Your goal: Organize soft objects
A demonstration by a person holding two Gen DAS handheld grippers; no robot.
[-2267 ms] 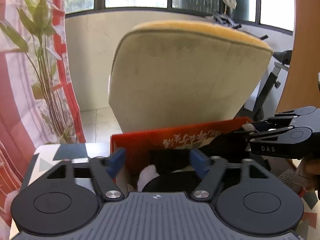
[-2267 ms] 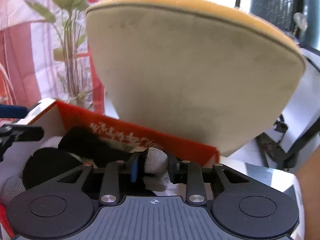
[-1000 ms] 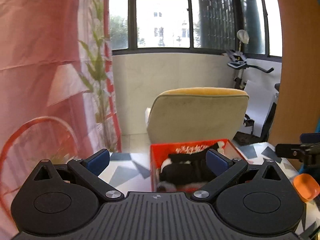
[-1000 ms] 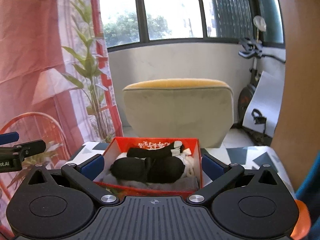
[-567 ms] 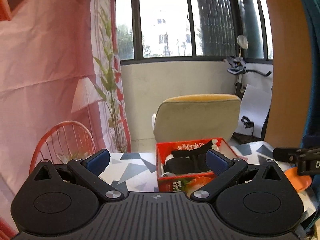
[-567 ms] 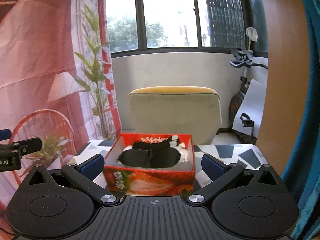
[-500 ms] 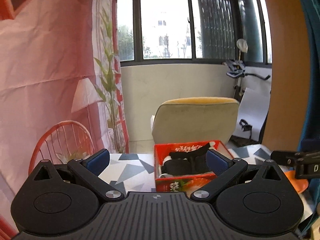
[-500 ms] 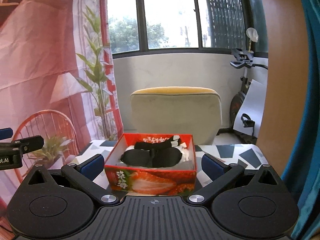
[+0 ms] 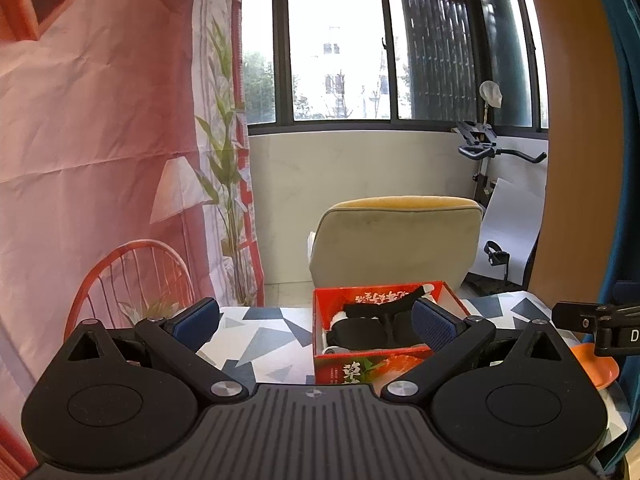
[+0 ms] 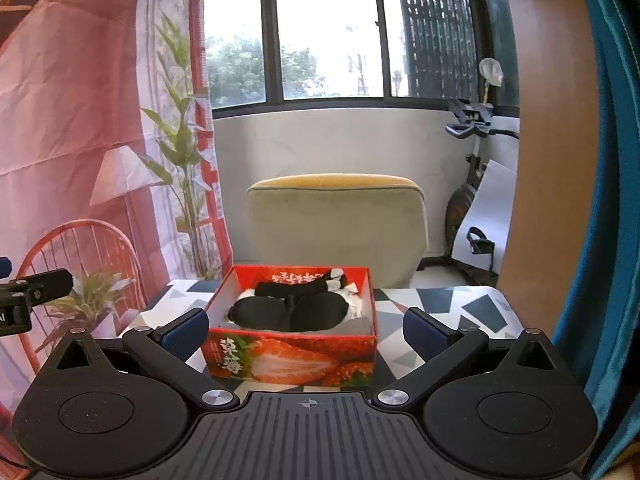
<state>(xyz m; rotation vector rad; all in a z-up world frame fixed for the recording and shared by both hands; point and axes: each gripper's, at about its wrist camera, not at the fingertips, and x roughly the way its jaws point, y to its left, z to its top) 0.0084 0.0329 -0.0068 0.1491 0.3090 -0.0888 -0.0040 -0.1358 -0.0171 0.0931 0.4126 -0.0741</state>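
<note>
A red strawberry-print box (image 10: 292, 362) stands on the patterned table (image 10: 472, 312), filled with black and white socks (image 10: 296, 310) over something grey. In the left wrist view the same box (image 9: 372, 368) sits ahead and right, its socks (image 9: 372, 326) showing. My left gripper (image 9: 316, 320) is open and empty, held back from the box. My right gripper (image 10: 306, 330) is open too, its fingers wide on either side of the box but nearer the camera, holding nothing. The right gripper's tip (image 9: 596, 322) shows at the left view's right edge.
A beige armchair (image 10: 336, 224) stands just behind the table. An orange bowl (image 9: 598, 364) lies at the table's right side. A printed curtain (image 9: 100, 160) hangs on the left, an exercise bike (image 10: 472, 208) at the back right, and a teal sleeve (image 10: 608, 200) at the right edge.
Both grippers have pulled back and up from the box. The right one let go of a white sock into it and opened wide. In the last half second they only drifted slightly back.
</note>
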